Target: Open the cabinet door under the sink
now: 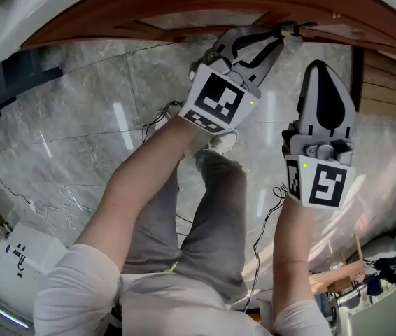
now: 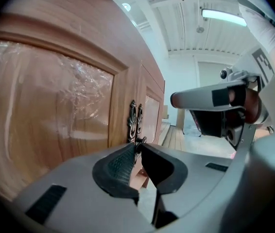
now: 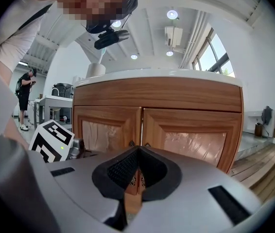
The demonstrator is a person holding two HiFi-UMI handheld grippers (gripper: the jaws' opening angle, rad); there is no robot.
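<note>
left claw (image 2: 138, 148) clenched on knob (image 2: 141, 140), placed to pull | cabinet door (image 2: 55, 96) closed, below sink (image 3: 157, 74) | right claw (image 3: 138, 154) pinched together, empty, held back, likely clear of door's swing

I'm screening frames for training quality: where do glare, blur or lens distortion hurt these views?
Head view: light streaks glare on the glossy floor; the cabinet edge bows. Left gripper view: the door panel is soft, its film glinting; the knob at the left tool's tip is sharper. Right gripper view: window bright, corners black.
</note>
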